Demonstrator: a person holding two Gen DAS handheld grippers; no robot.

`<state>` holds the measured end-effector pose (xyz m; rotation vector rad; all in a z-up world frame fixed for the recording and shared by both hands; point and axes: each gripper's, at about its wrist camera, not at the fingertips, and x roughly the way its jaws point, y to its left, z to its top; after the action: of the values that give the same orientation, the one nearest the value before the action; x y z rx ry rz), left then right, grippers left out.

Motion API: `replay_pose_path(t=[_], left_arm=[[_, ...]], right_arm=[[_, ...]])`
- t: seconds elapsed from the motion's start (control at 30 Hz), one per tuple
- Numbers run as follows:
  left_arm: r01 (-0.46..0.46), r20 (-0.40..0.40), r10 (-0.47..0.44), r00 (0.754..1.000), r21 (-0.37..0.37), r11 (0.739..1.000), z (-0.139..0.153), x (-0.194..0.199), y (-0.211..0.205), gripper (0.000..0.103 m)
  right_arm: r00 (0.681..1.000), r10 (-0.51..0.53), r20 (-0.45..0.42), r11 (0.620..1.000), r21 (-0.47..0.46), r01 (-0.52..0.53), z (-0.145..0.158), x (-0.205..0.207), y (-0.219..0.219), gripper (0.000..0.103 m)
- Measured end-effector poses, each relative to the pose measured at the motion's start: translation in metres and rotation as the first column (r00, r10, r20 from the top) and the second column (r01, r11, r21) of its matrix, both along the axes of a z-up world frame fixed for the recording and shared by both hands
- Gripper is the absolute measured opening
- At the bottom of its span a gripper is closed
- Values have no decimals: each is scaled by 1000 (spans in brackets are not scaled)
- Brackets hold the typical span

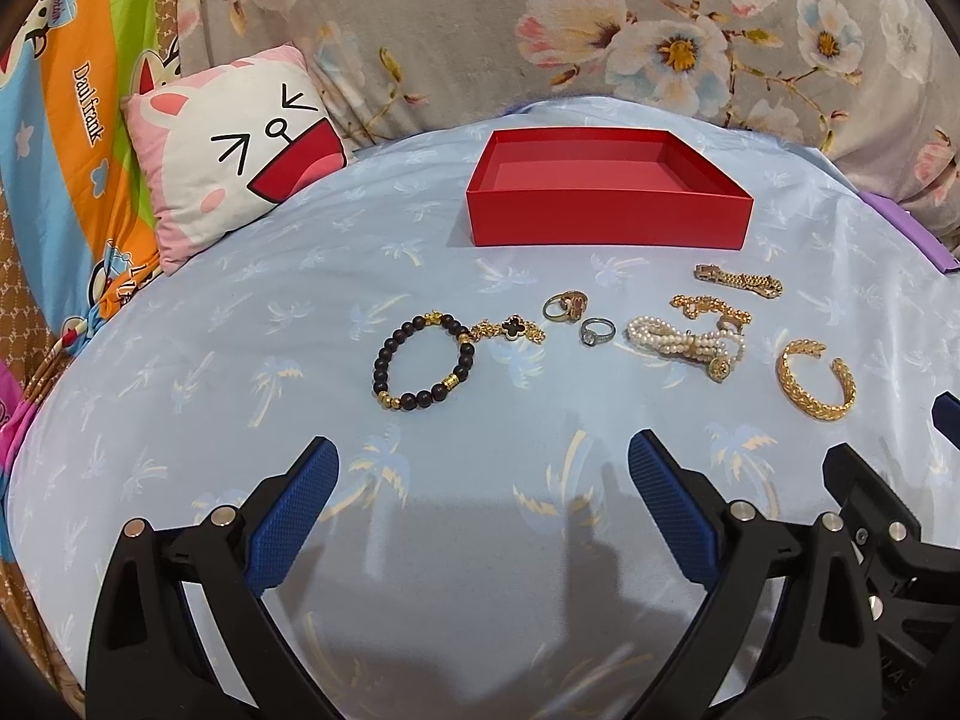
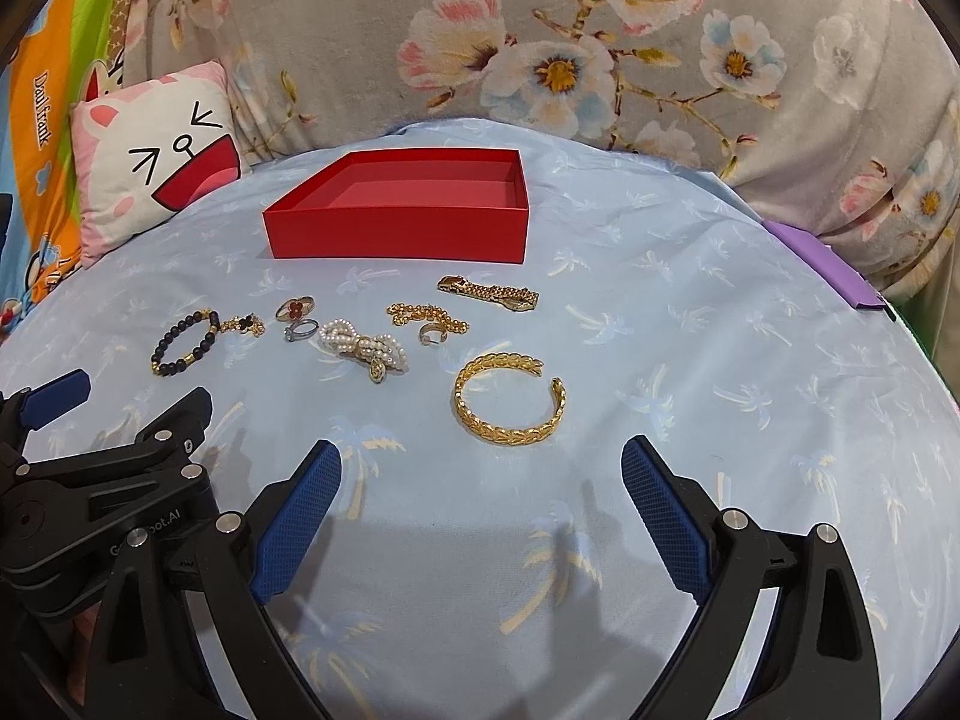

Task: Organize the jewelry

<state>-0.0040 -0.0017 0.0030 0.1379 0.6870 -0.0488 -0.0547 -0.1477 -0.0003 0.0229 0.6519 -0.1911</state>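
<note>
An empty red box (image 1: 609, 217) (image 2: 396, 234) sits at the back of the blue sheet. In front of it lies a row of jewelry: a dark bead bracelet (image 1: 420, 363) (image 2: 183, 343), a clover chain (image 1: 511, 329), two rings (image 1: 565, 306) (image 1: 596, 332), a pearl bracelet (image 1: 690, 345) (image 2: 363, 351), a gold chain (image 1: 708, 306) (image 2: 426, 317), a gold link bracelet (image 1: 738, 281) (image 2: 489, 294) and a gold cuff (image 1: 815, 381) (image 2: 510, 402). My left gripper (image 1: 483, 468) is open, short of the bead bracelet. My right gripper (image 2: 483, 468) is open just short of the cuff.
A cartoon pillow (image 1: 234, 150) (image 2: 150, 162) leans at the back left. A floral blanket (image 1: 540, 30) rises behind the box. A purple object (image 2: 828, 267) lies at the right edge. The blue sheet (image 1: 240, 360) spreads around the jewelry.
</note>
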Motion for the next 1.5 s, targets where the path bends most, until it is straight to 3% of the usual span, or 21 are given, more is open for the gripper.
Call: replay_pose_path(t=[1.5], left_arm=[[-12, 14, 12, 1000, 11, 1000, -2, -5, -3, 95]], right_arm=[[1000, 2, -4, 1000, 8, -2, -3, -3, -1, 93]])
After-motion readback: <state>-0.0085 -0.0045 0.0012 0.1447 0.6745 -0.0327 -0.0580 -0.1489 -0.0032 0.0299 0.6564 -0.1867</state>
